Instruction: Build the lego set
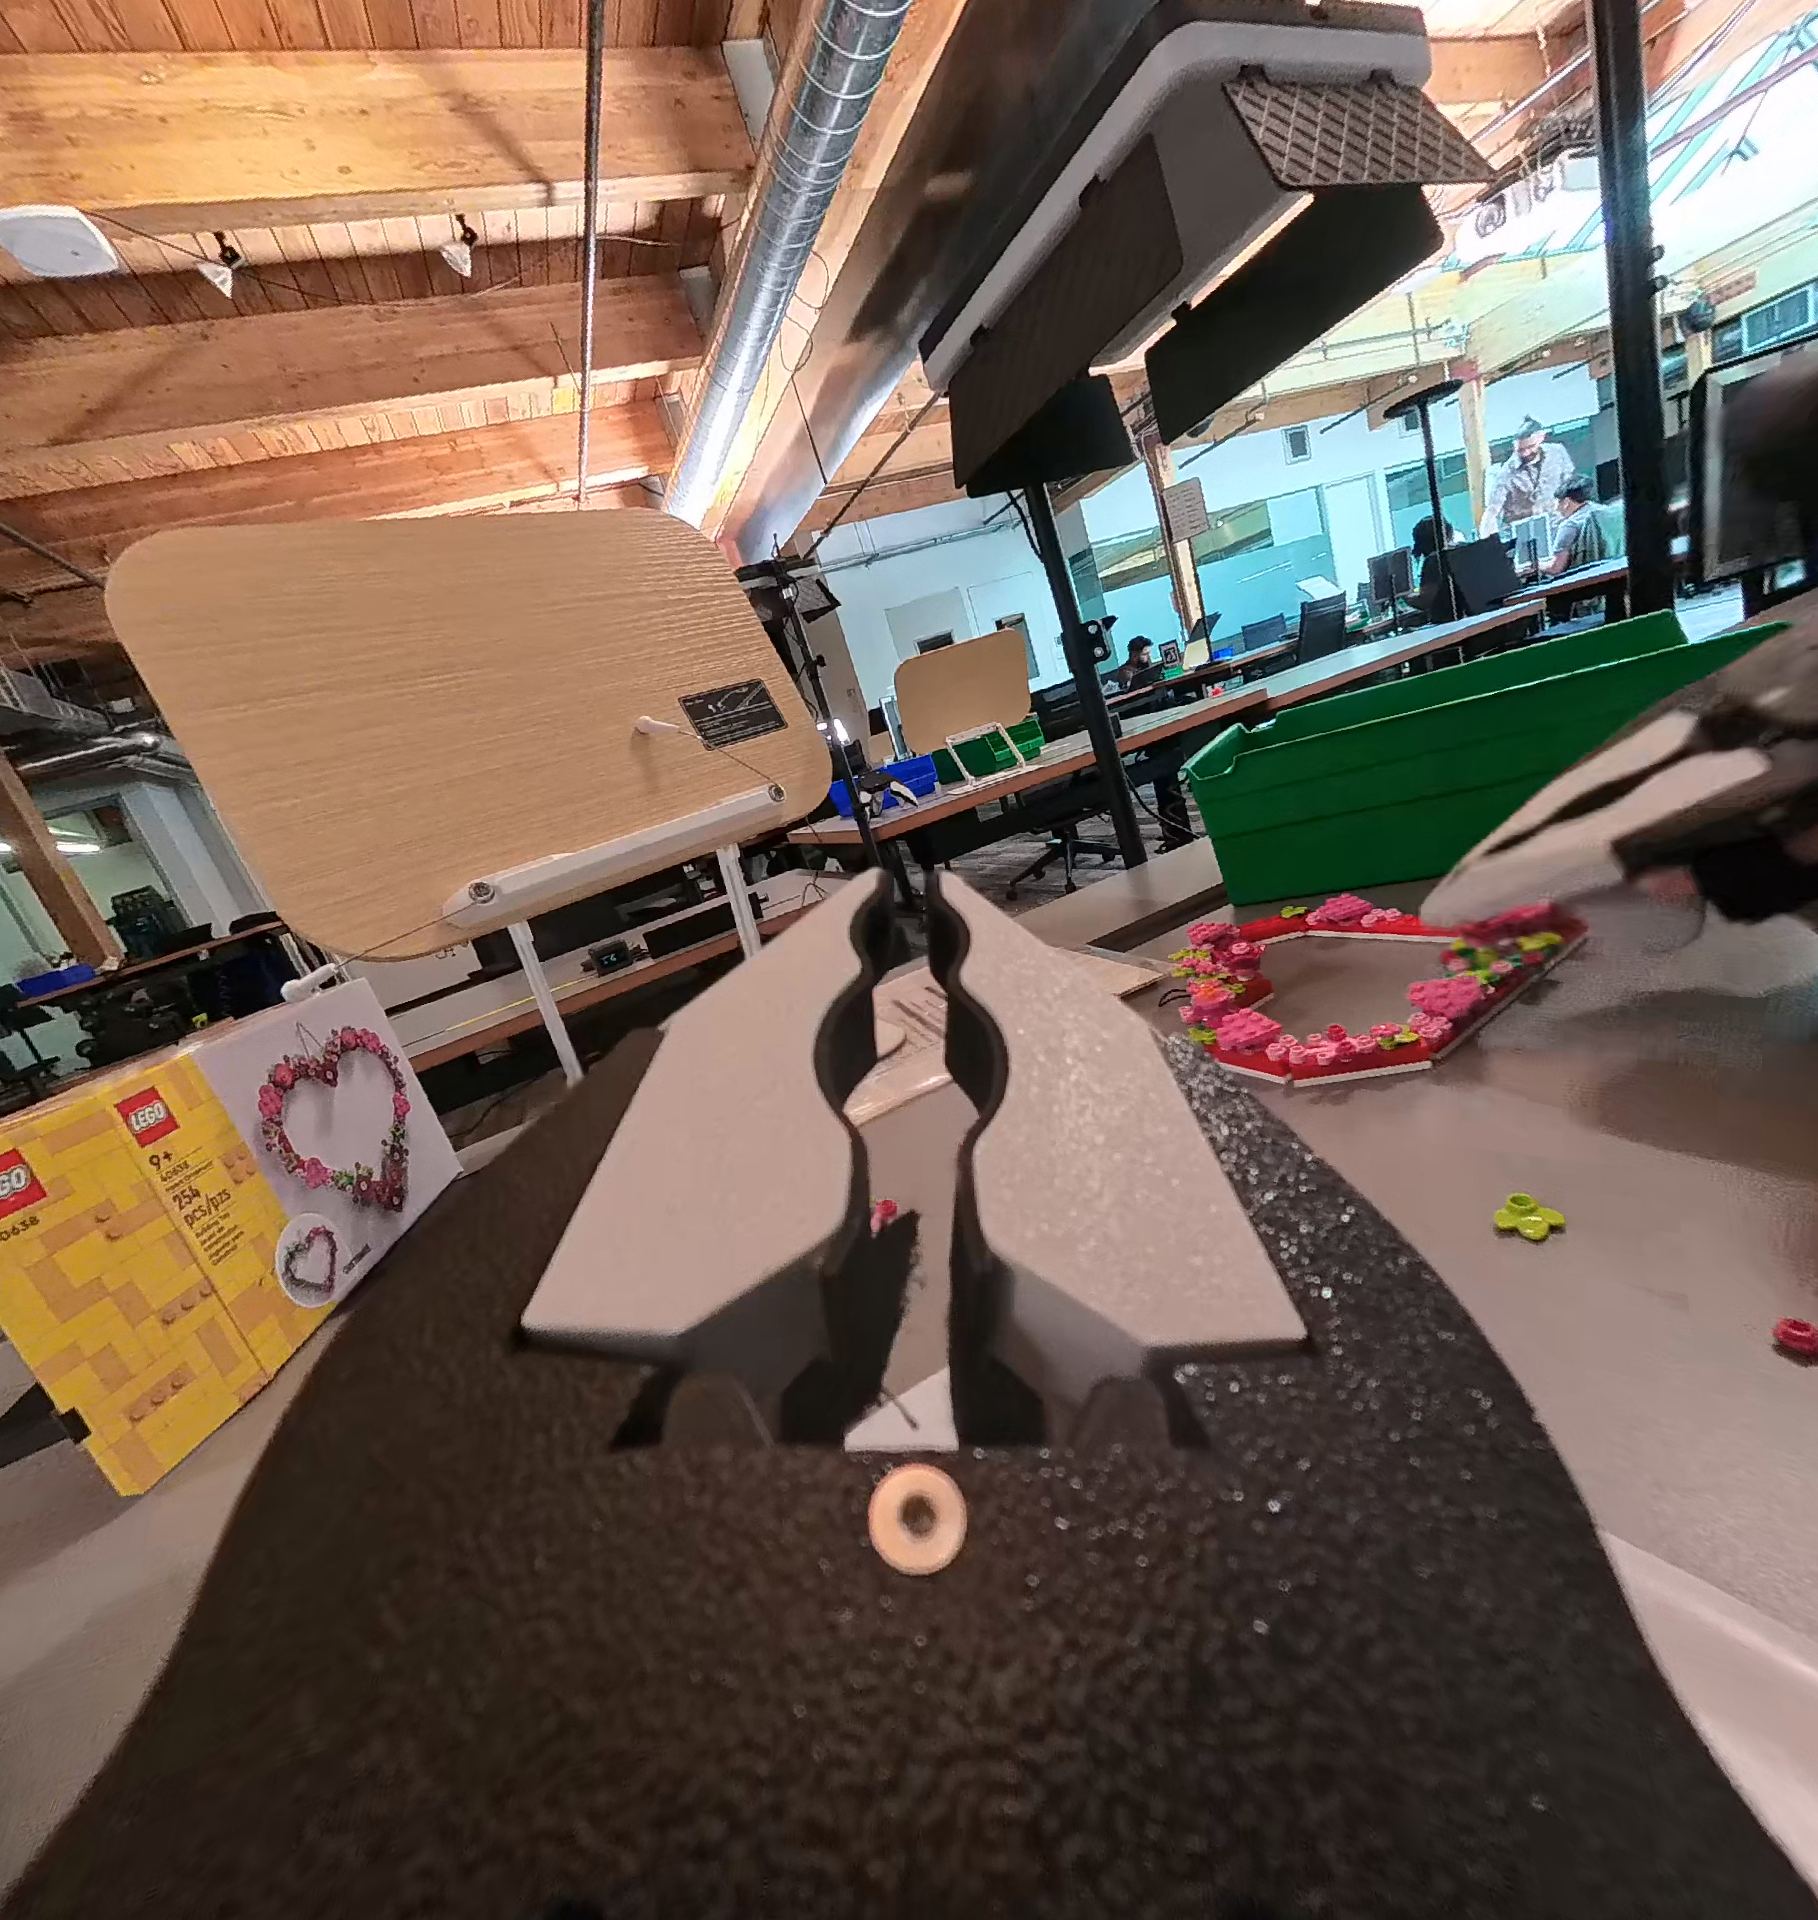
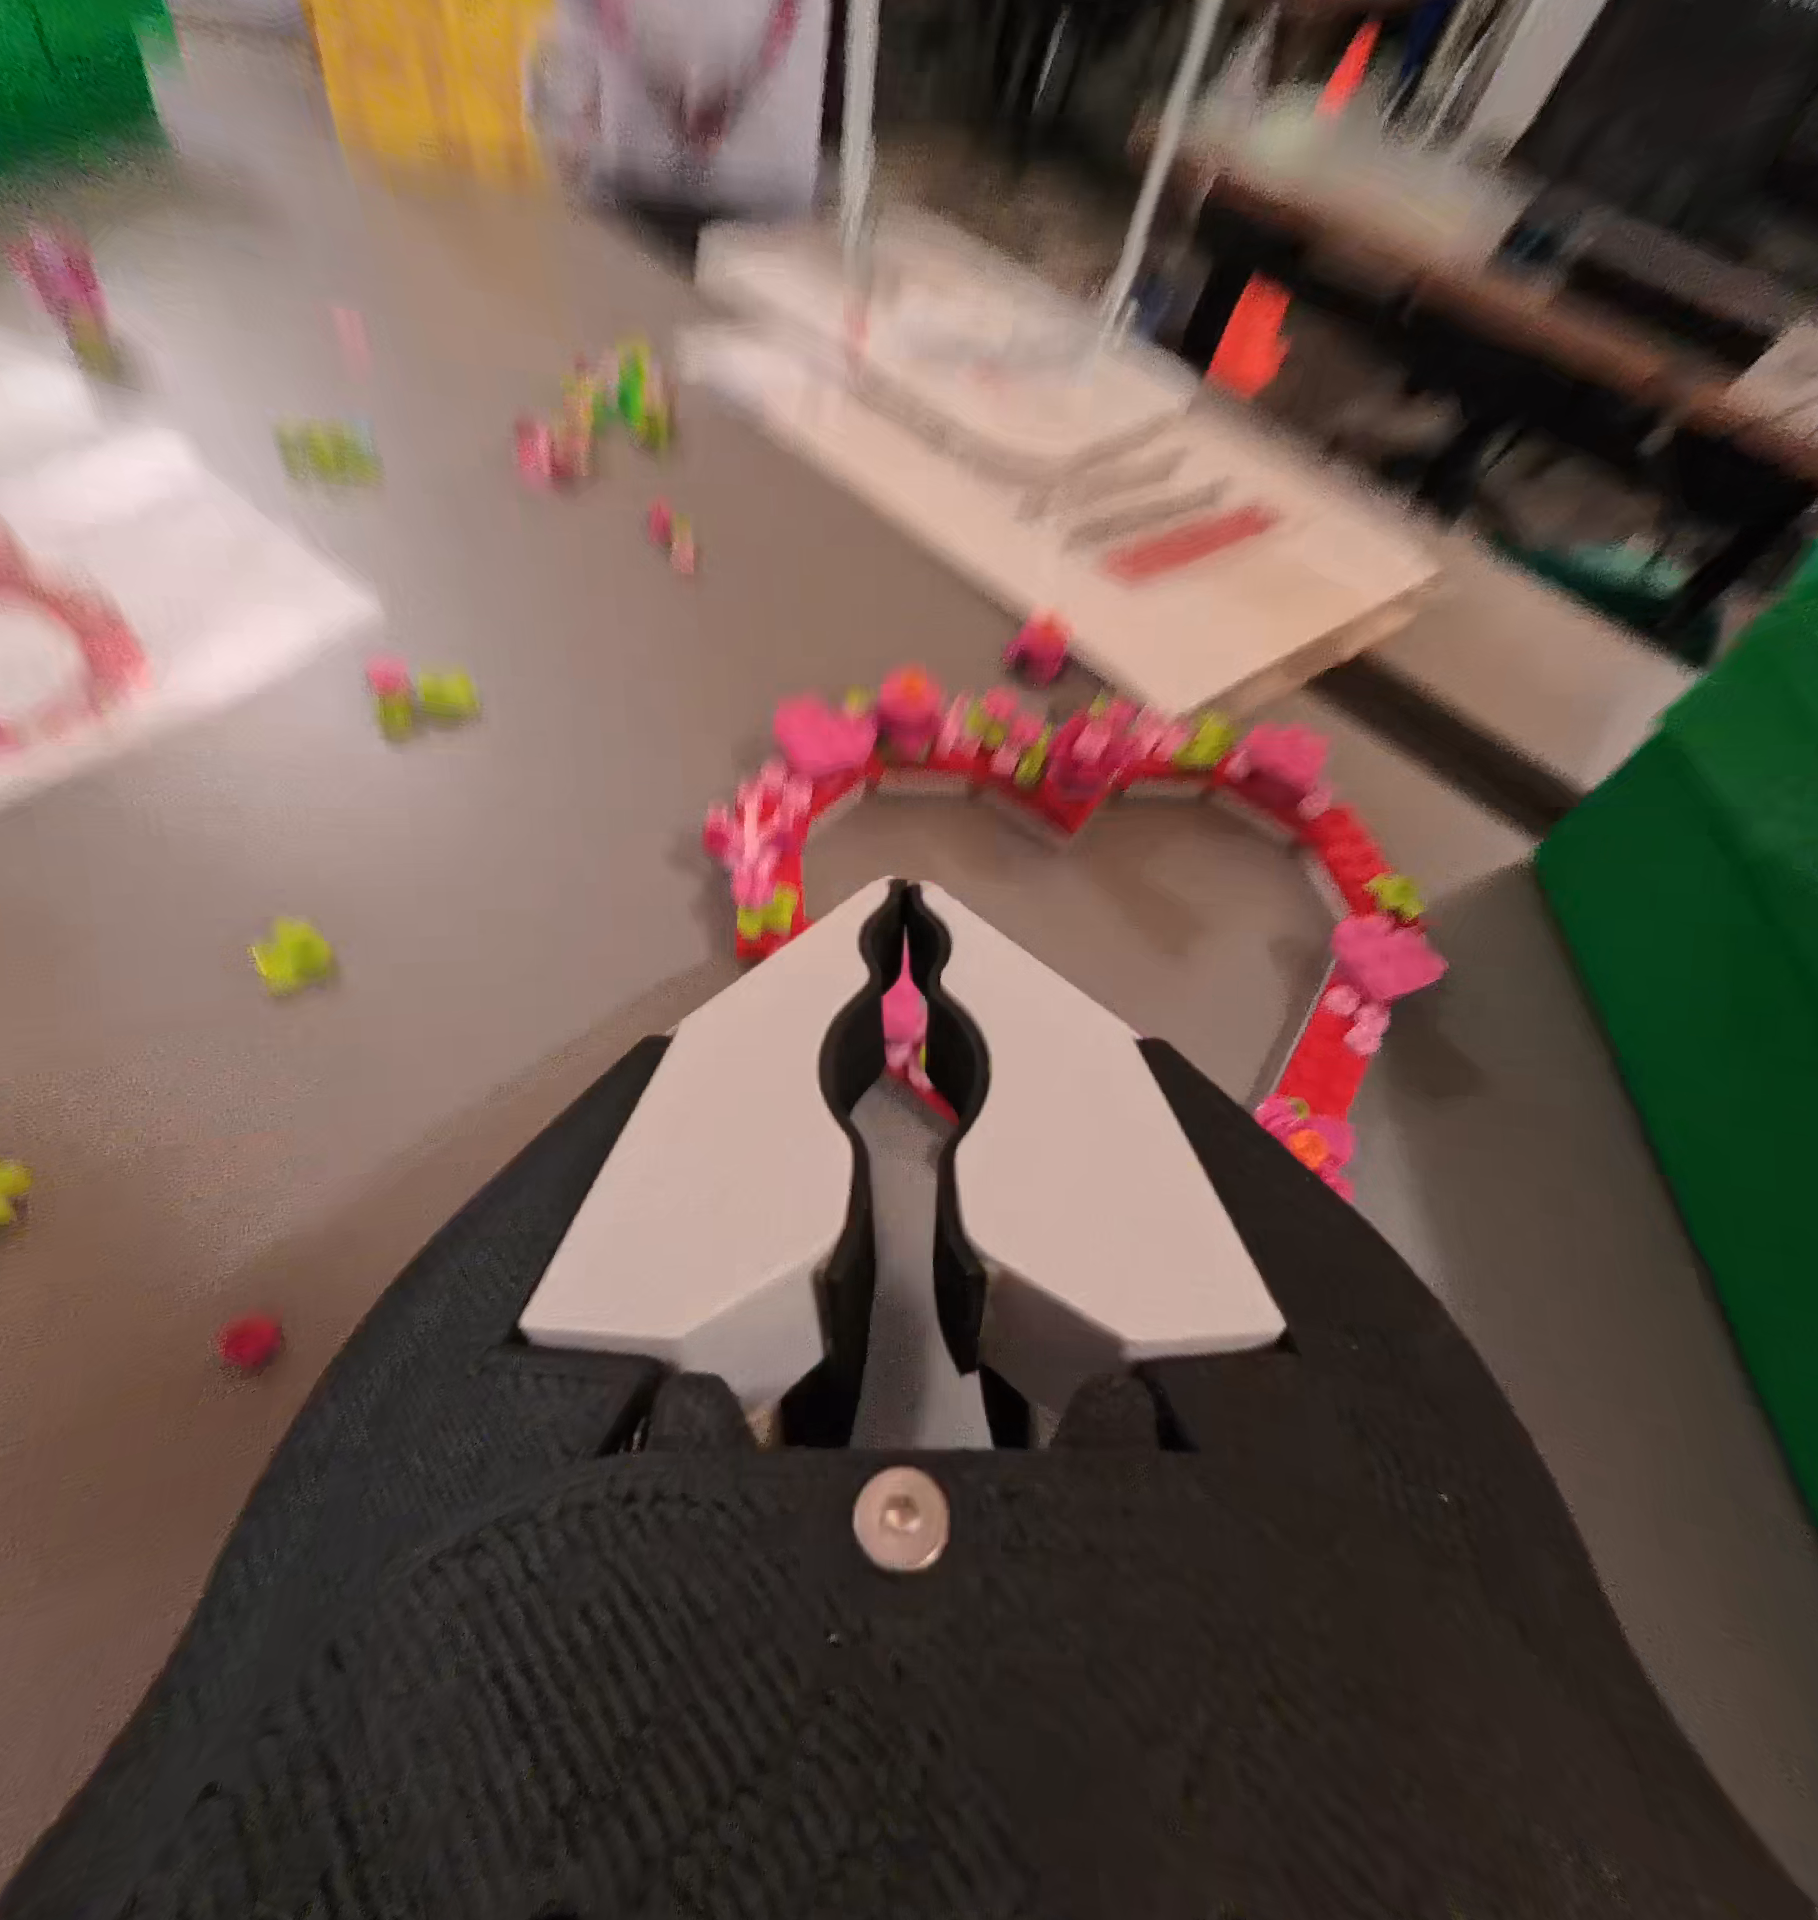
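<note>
The heart-shaped lego wreath (image 1: pixel 1341 1044) lies flat on the grey table: a red and white frame topped with pink flowers and lime leaves. It also shows, blurred, in the right wrist view (image 2: pixel 1076 790). My right gripper (image 2: pixel 903 891) is shut, tips touching, with nothing seen between them. It hovers over the near left side of the heart and shows blurred in the left wrist view (image 1: pixel 1507 862). My left gripper (image 1: pixel 910 899) stands left of the heart above the table. Its jaws are a narrow gap apart and empty.
Loose lime (image 2: pixel 292 956) and pink or red pieces (image 2: pixel 250 1340) are scattered on the table (image 2: pixel 469 1091). The yellow set box (image 1: pixel 157 1247) stands at left and a green bin (image 1: pixel 1456 790) behind the heart. An open booklet (image 2: pixel 105 582) and a flat board (image 2: pixel 1092 499) lie nearby.
</note>
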`<state>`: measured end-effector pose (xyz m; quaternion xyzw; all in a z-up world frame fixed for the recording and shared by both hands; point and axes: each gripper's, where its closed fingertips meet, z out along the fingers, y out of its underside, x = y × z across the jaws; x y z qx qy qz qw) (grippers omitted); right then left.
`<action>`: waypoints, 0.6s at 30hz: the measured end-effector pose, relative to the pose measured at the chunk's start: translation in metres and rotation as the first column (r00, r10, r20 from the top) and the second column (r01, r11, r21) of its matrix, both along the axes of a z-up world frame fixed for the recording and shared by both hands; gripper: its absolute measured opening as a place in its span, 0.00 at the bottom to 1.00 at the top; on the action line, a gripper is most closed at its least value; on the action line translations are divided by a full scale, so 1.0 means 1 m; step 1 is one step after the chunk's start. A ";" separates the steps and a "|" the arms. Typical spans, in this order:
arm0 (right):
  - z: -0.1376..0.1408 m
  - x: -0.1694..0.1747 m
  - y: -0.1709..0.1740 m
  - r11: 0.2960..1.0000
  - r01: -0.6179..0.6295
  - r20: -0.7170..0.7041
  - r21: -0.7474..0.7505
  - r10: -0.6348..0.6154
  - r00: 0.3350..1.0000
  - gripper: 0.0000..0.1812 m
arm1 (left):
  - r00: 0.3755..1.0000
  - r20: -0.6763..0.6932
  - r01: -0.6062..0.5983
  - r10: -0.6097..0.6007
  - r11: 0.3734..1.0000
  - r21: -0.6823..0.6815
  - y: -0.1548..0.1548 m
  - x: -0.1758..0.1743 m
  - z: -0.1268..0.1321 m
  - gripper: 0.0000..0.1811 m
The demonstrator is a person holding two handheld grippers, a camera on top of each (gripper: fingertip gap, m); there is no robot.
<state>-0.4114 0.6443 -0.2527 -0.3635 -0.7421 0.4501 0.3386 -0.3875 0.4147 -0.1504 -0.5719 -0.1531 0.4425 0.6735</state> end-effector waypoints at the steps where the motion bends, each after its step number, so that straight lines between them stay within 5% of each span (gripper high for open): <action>1: 0.020 0.002 0.005 0.994 0.024 -0.085 -0.106 -0.033 0.996 0.00 | 1.000 -0.003 -0.007 0.007 1.000 0.005 -0.002 0.000 0.001 0.02; 3: 0.057 0.009 0.030 0.975 0.081 -0.286 -0.207 -0.139 0.948 0.00 | 1.000 -0.009 -0.020 0.020 0.999 0.026 -0.007 -0.001 0.004 0.02; 6: 0.099 0.028 0.087 0.940 0.250 -0.570 -0.233 -0.340 0.748 0.00 | 0.998 -0.021 -0.057 0.058 0.996 0.066 -0.022 -0.005 0.012 0.02; 8: 0.104 0.038 0.115 0.909 0.348 -0.640 -0.227 -0.409 0.651 0.00 | 0.994 -0.033 -0.106 0.109 0.990 0.090 -0.037 -0.010 0.018 0.02; 18: 0.082 0.027 0.132 0.885 0.434 -0.601 -0.167 -0.440 0.667 0.00 | 0.979 0.110 -0.199 0.172 0.923 0.329 -0.099 -0.034 0.020 0.01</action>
